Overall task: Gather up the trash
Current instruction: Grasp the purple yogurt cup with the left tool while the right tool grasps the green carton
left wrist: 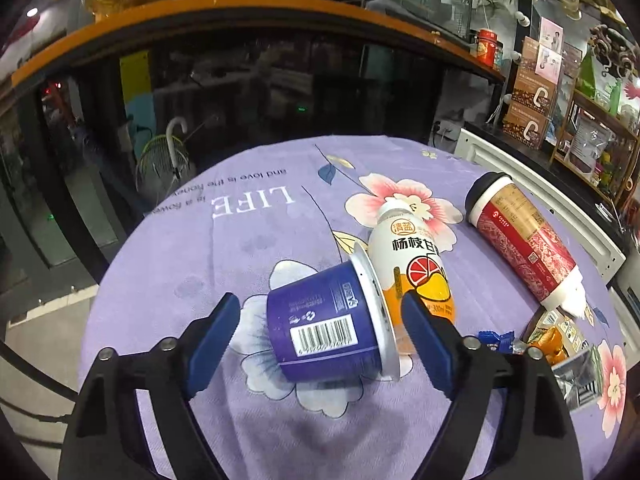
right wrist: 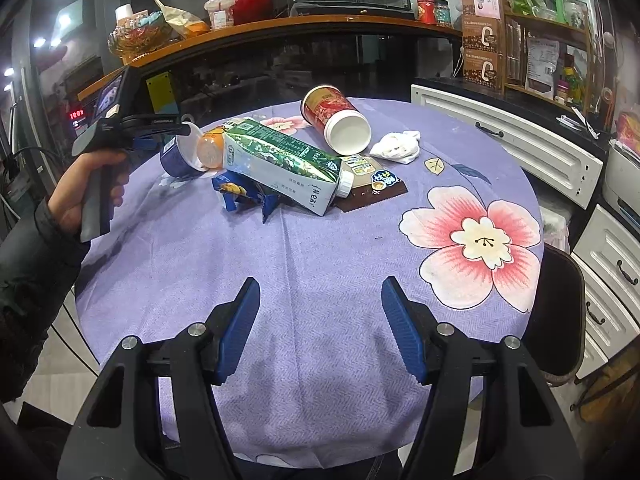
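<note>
The left hand-held gripper is straddling the blue cup, which lies on its side on the desk with its white rim leaning on the orange bottle. The jaws sit partway open with a gap showing on both sides of the cup, so nothing is gripped yet. One pad is beside the cup's base and the other is out past the rim, pretty much in front of the bottle.

To do this grab well, I'd say slide in a bit further so the pads land on the cup's body rather than the flared rim, and keep that far pad from snagging the bottle too. The cup looks thin and light, so squeeze gently or it'll crush or pop out. Where the trash is supposed to go, I can't tell, since no bin shows anywhere.

The right hand-held gripper hangs over bare cloth near the desk's front edge, jaws partway open and empty.

The left view gives you the pad-to-cup gaps up close, which the right one can't. The right view shows the whole pile: a green carton, a red cup on its side, a crumpled tissue, a blue wrapper and a brown packet. It also catches the person's hand holding the left tool at the desk's far-left side.
</note>
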A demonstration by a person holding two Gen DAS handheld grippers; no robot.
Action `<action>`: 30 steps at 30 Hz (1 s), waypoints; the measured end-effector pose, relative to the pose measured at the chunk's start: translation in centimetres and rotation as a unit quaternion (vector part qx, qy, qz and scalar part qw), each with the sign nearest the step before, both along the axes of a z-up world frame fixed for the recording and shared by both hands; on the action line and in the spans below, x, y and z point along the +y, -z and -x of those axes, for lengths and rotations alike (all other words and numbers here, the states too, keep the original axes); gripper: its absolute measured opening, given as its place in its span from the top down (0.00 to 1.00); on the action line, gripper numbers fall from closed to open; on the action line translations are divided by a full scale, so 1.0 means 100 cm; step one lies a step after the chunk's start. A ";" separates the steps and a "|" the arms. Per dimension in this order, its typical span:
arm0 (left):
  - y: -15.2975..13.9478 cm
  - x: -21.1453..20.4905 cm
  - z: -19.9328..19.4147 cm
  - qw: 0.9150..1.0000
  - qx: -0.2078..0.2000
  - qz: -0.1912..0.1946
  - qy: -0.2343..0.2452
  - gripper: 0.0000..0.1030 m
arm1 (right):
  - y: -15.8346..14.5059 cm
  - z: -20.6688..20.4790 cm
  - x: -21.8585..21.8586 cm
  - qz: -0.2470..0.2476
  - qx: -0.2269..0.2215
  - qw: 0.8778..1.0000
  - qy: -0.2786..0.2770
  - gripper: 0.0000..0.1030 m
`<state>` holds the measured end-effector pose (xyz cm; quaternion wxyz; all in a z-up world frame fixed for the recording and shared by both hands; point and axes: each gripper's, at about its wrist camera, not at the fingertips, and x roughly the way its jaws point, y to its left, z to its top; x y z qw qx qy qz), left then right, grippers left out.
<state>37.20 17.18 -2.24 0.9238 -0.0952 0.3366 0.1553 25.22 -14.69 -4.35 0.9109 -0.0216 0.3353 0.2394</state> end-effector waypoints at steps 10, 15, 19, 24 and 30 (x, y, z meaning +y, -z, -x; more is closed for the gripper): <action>0.007 0.002 0.005 1.000 0.012 0.004 0.010 0.45 | -0.006 -0.013 0.015 0.009 -0.010 1.000 -0.013 0.38; 0.009 0.004 0.022 1.000 0.008 0.003 0.017 0.48 | -0.019 -0.039 0.030 0.009 -0.020 0.999 -0.033 0.38; 0.009 0.005 0.040 1.000 -0.003 0.011 0.020 0.48 | -0.027 -0.061 0.052 0.033 -0.038 0.996 -0.076 0.38; 0.007 0.005 0.062 0.999 -0.014 0.016 0.034 0.49 | -0.033 -0.097 0.079 0.066 -0.043 0.985 -0.156 0.38; 0.007 0.002 0.076 0.998 -0.018 0.024 0.051 0.71 | -0.027 -0.126 0.103 0.111 -0.043 0.971 -0.209 0.32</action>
